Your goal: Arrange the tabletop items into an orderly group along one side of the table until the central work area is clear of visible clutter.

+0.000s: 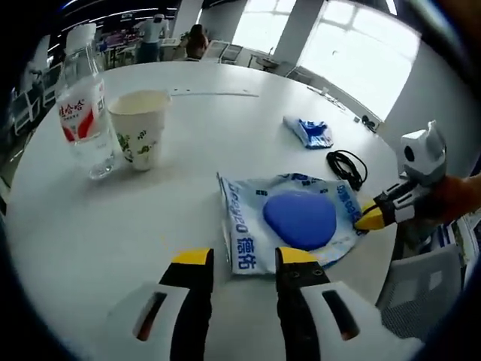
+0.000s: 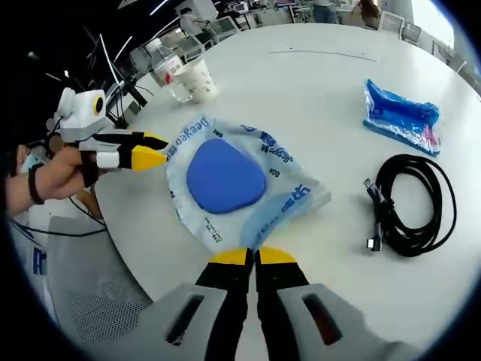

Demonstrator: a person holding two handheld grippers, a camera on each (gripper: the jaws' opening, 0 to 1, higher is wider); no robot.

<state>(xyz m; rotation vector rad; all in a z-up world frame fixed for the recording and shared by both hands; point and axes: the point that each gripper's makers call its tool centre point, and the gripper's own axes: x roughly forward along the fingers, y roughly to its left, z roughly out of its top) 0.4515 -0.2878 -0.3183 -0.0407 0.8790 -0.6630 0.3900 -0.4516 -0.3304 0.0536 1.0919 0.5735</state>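
Note:
A clear plastic packet (image 1: 248, 226) with blue print holds a blue rounded pad (image 1: 299, 218) and lies flat near the table's edge. My left gripper (image 1: 244, 257) is open, and the packet's near corner lies between its yellow tips. My right gripper (image 2: 253, 257) is shut on the packet's (image 2: 225, 180) edge; it enters the left gripper view from the right (image 1: 368, 218). In the right gripper view, the left gripper (image 2: 154, 150) is held by a hand at the packet's far corner.
A water bottle (image 1: 83, 113) and a paper cup (image 1: 140, 128) stand together on the round white table (image 1: 90, 226). A small blue pack (image 2: 402, 116) and a coiled black cable (image 2: 409, 199) lie apart from the packet. A grey chair (image 2: 83, 301) stands beyond the table's edge.

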